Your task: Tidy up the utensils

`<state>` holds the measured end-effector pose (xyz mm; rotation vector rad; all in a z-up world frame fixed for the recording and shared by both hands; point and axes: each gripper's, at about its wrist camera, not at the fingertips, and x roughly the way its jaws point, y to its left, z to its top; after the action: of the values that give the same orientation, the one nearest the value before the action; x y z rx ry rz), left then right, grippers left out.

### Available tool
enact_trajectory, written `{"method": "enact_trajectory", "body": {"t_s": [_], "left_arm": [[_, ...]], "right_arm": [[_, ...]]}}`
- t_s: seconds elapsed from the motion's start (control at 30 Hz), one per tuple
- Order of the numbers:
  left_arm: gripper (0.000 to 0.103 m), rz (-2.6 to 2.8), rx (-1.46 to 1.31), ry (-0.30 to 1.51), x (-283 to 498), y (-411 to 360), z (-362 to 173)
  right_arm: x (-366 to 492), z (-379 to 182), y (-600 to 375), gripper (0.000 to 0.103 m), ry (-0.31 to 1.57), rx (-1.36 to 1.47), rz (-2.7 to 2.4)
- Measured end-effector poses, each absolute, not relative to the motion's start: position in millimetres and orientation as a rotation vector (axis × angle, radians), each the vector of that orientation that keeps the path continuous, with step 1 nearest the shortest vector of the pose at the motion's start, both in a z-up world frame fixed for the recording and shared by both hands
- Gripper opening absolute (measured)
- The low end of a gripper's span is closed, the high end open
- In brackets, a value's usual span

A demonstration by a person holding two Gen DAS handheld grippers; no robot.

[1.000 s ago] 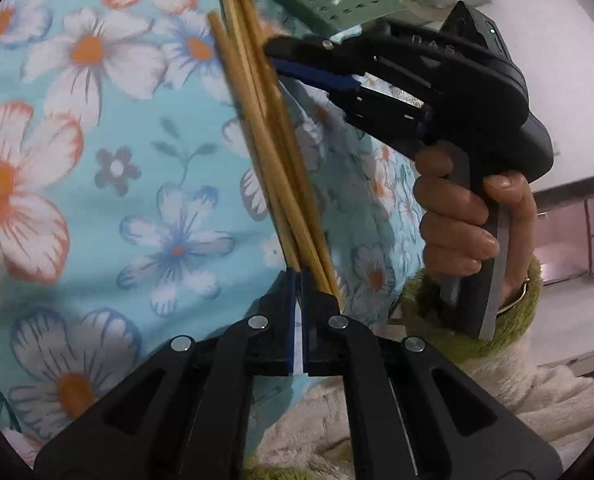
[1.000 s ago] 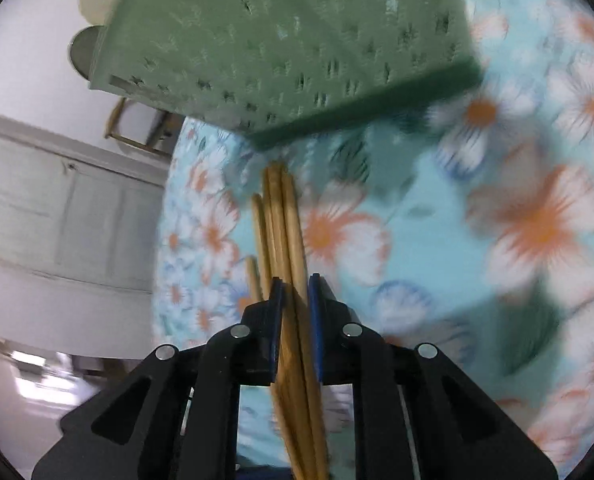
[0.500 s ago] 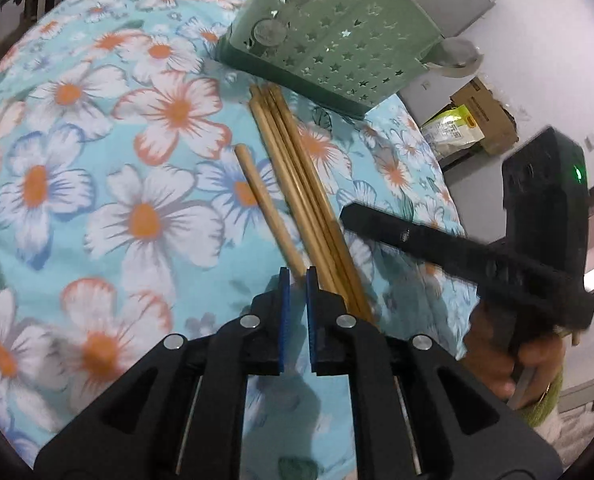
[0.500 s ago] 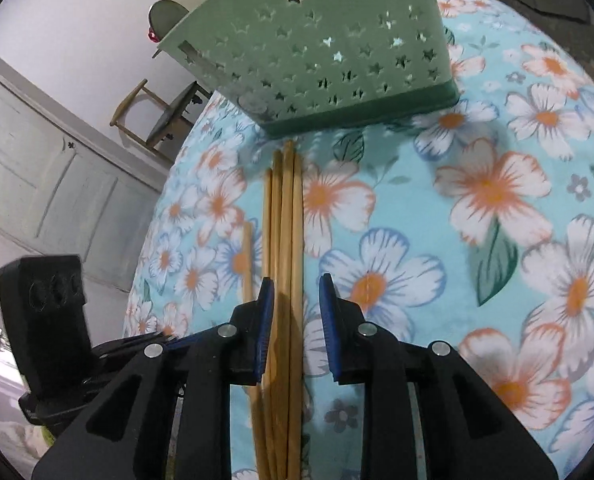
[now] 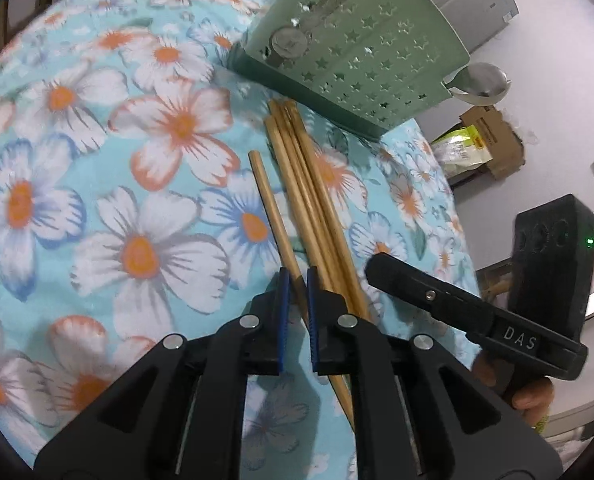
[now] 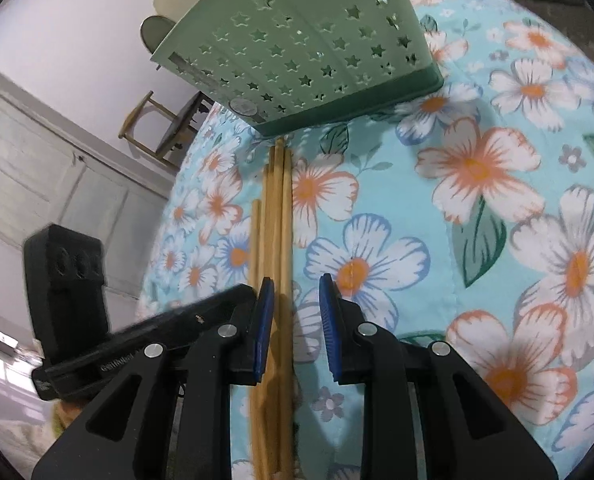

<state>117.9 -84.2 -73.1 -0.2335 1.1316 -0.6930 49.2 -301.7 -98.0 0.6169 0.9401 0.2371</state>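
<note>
1. The surface wore a floral cloth, soft and rumpled-looking, with a pale door and wall behind it.
2. The green basket stood at the far end, star-punched, with its base near the chopstick tips.
3. The chopsticks lay flat on the cloth: a tight bundle, plus one stray stick just beside it.
4. The right tongs were open and held nothing, straddling part of the bundle. Closing off-centre would likely have caught only some sticks and fanned out the rest.
5. The left tongs stood slightly apart, empty, about the stray's near end. A pinch there could have missed the thin stick or snagged cloth.
6. With both tongs so near each other, I judged a collision possible, scattering the bundle.
</note>
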Motion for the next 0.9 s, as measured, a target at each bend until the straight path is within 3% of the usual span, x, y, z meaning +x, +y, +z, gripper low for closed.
{"method": "enact_trajectory", "body": {"t_s": [0.1,0.17,0.43,0.73,0.9], "left_arm": [[0.006,-0.657,-0.184,1.101,119.9,-78.7,-67.3],[0.0,-0.618,-0.138,1.073,122.0,-73.2,-63.0],[0.0,-0.561,-0.118,1.073,130.9,-42.5,-61.9],[0.0,-0.633,-0.161,1.057,130.3,-47.9,-53.4],[0.005,-0.657,-0.166,1.056,128.5,-59.6,-51.5]], "right_arm": [[48.7,-94.7,-294.3,0.023,0.939,0.533,0.216],[50.1,-93.3,-288.3,0.023,0.936,0.485,0.208],[47.0,-87.4,-282.0,0.017,0.916,0.296,0.101],[42.4,-76.5,-297.1,0.017,0.875,0.373,0.134],[52.9,-81.2,-271.2,0.018,0.905,0.283,0.165]]}}
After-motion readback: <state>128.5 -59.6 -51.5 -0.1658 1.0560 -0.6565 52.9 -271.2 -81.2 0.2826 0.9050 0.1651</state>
